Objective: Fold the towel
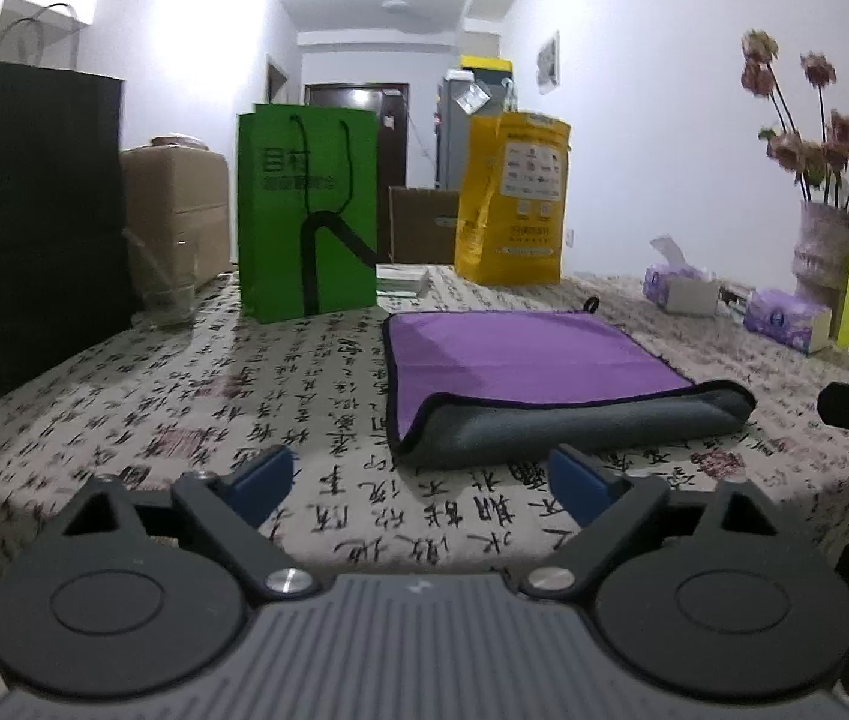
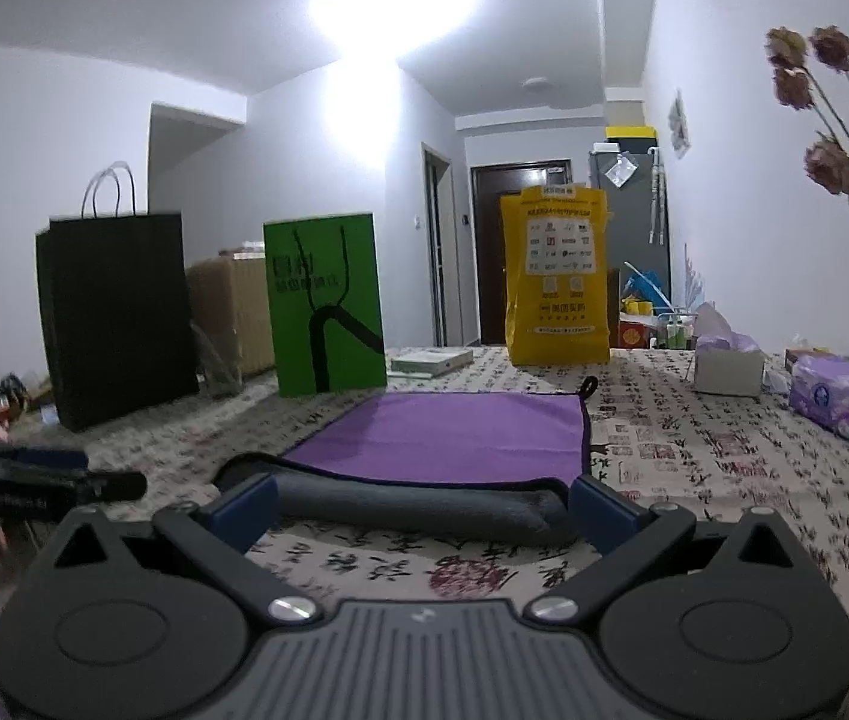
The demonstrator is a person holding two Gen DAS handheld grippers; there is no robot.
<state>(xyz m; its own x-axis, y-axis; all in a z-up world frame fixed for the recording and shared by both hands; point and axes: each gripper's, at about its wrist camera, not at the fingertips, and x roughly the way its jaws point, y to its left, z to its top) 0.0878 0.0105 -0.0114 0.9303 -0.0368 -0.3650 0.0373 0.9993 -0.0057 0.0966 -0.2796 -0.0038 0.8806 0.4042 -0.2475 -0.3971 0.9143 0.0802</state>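
Through the left wrist camera, my left gripper (image 1: 421,483) hung with fingers spread and empty, just short of the purple towel (image 1: 520,360), which lay near the table's (image 1: 124,420) front edge, its near hem rolled over grey. Through the right wrist camera, my right gripper (image 2: 421,510) was likewise parted and empty, framing that rolled hem (image 2: 412,504), I judged for a pinch.

Both cameras sit low over the desk (image 1: 124,396), each looking forward along its own tool toward the far doorway. The left view stands back and left of the towel (image 1: 520,372); the right view sits close behind the towel's folded edge. Both share the green bag (image 2: 325,306) and the yellow bag (image 1: 514,198).
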